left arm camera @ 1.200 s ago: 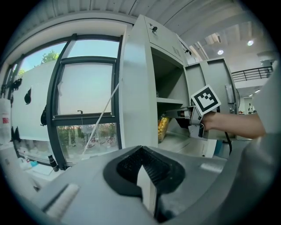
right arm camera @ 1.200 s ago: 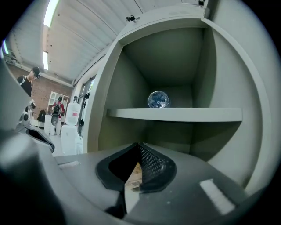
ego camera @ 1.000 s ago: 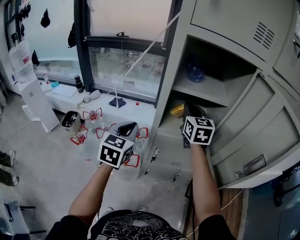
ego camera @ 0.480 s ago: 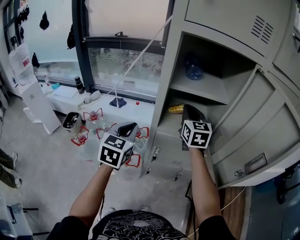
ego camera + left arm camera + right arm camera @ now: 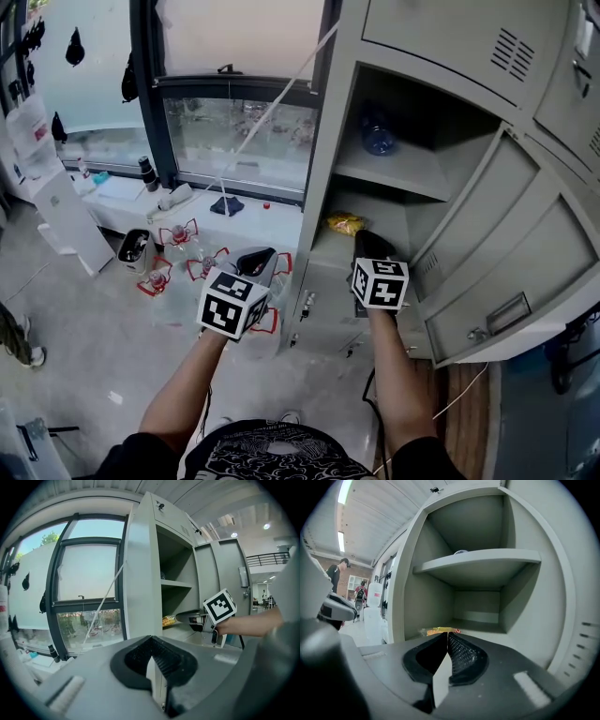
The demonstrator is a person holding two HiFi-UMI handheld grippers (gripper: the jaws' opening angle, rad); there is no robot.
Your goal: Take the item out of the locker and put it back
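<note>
The grey locker stands open with two shelves. A yellow snack packet lies on the lower shelf near its left front corner. It also shows as a yellow packet just past my right jaw tips, and as a packet in the left gripper view. My right gripper is shut and empty at the mouth of the lower compartment, a little right of the packet and short of it. My left gripper is shut and empty, outside the locker to its left. A blue water bottle rests on the upper shelf.
The open locker door hangs to the right of my right arm. Left of the locker are a window and a white ledge with small red-wired items, a dark cloth and a black cup. A cable runs across the floor.
My right gripper has come down and drawn slightly back toward the front of the lower shelf, still shut. The left gripper has stayed put. The packet has not moved.
</note>
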